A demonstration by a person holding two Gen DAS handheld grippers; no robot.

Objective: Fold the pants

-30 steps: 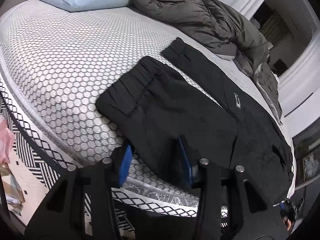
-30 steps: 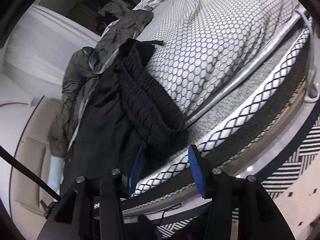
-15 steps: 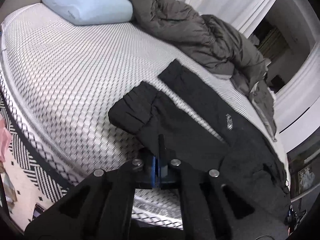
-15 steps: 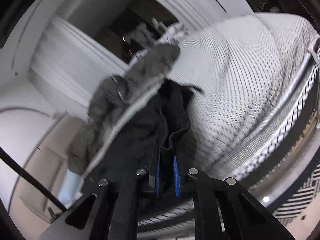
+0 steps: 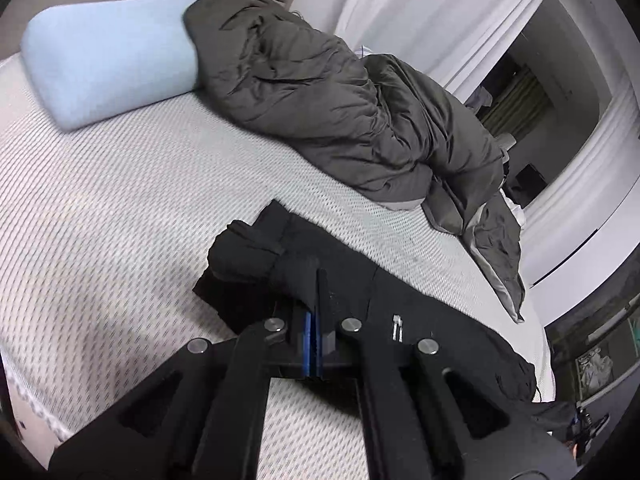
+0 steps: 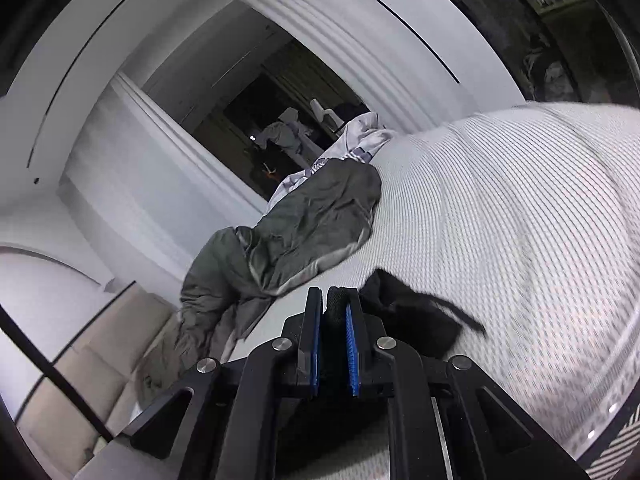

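Observation:
The black pants [image 5: 420,320] lie on the white mattress [image 5: 120,220], bunched at the leg end near my left gripper. My left gripper [image 5: 314,316] is shut on a fold of the black fabric and holds it lifted above the bed. In the right wrist view my right gripper [image 6: 334,320] is shut on the thick waistband edge of the pants [image 6: 412,316], which hangs off to the right with a drawstring trailing. Most of the pants is hidden under the right gripper body.
A crumpled dark grey duvet [image 5: 340,96] lies along the far side of the bed, also in the right wrist view [image 6: 304,228]. A light blue pillow [image 5: 108,56] sits at the head. White curtains and a dark doorway [image 6: 272,120] are beyond.
Both grippers closed on the pants' near edge and lifted it. They have carried the fabric up and toward the far side of the bed, so the pants now bunch.

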